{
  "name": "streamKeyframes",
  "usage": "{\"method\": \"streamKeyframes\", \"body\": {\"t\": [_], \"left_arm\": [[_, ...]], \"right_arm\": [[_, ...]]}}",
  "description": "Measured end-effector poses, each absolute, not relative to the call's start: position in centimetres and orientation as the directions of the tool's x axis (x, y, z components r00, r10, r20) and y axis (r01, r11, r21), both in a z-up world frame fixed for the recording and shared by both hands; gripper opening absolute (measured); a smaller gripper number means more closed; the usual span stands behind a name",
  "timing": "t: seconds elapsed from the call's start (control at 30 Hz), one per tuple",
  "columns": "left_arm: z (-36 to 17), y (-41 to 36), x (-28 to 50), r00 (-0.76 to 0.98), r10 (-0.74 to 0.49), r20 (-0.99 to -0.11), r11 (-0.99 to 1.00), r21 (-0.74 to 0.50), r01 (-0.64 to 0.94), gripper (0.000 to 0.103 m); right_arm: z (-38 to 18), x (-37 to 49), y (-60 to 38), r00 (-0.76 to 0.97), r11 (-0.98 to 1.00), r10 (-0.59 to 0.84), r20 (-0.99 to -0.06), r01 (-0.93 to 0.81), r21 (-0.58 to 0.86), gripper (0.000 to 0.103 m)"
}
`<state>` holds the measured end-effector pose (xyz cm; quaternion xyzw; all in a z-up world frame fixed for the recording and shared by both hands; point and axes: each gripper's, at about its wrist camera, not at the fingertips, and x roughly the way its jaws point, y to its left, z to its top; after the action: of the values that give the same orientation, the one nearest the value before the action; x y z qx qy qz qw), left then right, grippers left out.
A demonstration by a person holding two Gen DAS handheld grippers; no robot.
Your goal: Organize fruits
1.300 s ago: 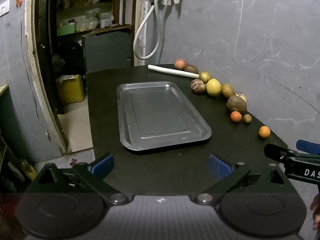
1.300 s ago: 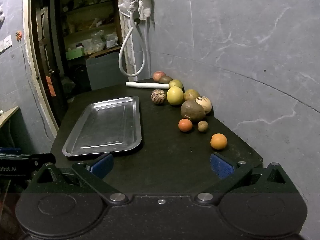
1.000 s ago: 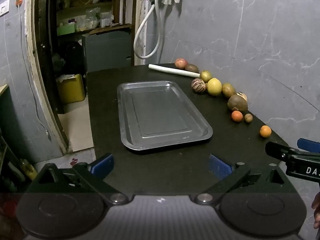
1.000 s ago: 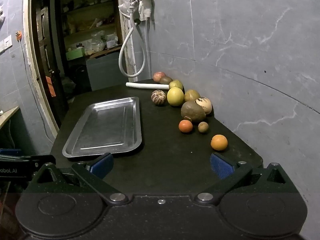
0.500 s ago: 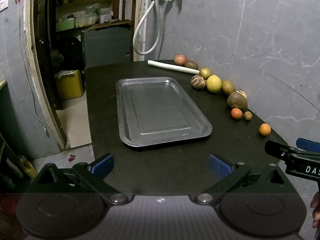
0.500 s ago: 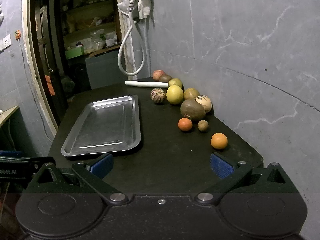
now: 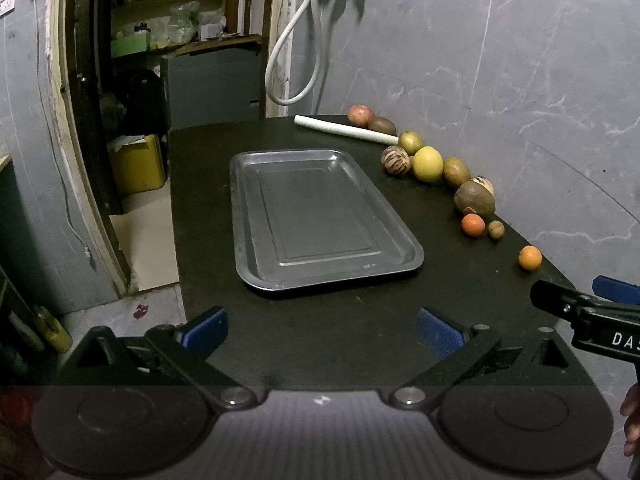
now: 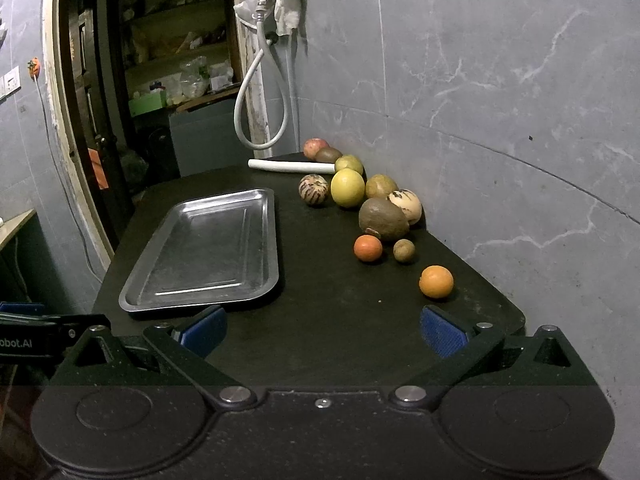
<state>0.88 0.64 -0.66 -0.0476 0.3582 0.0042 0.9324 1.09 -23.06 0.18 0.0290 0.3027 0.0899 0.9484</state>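
Note:
An empty steel tray [image 7: 320, 216] [image 8: 208, 248] lies on a black table [image 7: 360, 328]. Several fruits line the wall side: a near orange [image 8: 436, 281] [image 7: 530, 258], a smaller orange [image 8: 367, 247], a small brown fruit [image 8: 403, 250], a large brown fruit [image 8: 383, 219], a yellow fruit [image 8: 347, 187], a striped fruit [image 8: 313, 189] and a red apple [image 8: 315, 148] at the far end. My left gripper [image 7: 322, 326] is open and empty at the table's near edge, in front of the tray. My right gripper [image 8: 322, 328] is open and empty, short of the near orange.
A white tube [image 8: 290, 166] lies across the far end of the table by the fruits. A hose [image 8: 260, 104] hangs on the grey wall behind. A doorway with shelves [image 7: 160, 60] and a yellow container [image 7: 136, 164] lies left of the table.
Both grippers have drifted slightly; the left view has tipped a little lower over the tray. The jaws stay open and nothing on the table has moved.

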Motion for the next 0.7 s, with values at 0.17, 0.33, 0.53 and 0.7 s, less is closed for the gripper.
{"method": "streamKeyframes", "body": {"t": [0.17, 0.33, 0.53, 0.7], "left_arm": [[-0.8, 0.6, 1.1, 0.739, -0.032, -0.673, 0.995, -0.090, -0.039, 0.103], [-1.1, 0.5, 1.3, 0.732, -0.042, -0.680, 0.995, -0.098, -0.034, 0.103], [-1.4, 0.2, 1.7, 0.719, -0.052, -0.693, 0.994, -0.104, -0.029, 0.103], [-1.8, -0.2, 2.2, 0.704, -0.061, -0.708, 0.994, -0.108, -0.022, 0.103]], "right_arm": [[0.0, 1.3, -23.3, 0.799, 0.983, 0.185, -0.573, -0.149, 0.111, 0.102], [-0.1, 1.4, -23.6, 0.796, 0.984, 0.179, -0.578, -0.142, 0.109, 0.102], [-0.3, 1.6, -23.8, 0.792, 0.985, 0.175, -0.585, -0.136, 0.110, 0.102], [-0.7, 1.9, -24.1, 0.785, 0.985, 0.171, -0.596, -0.130, 0.111, 0.102]]}}
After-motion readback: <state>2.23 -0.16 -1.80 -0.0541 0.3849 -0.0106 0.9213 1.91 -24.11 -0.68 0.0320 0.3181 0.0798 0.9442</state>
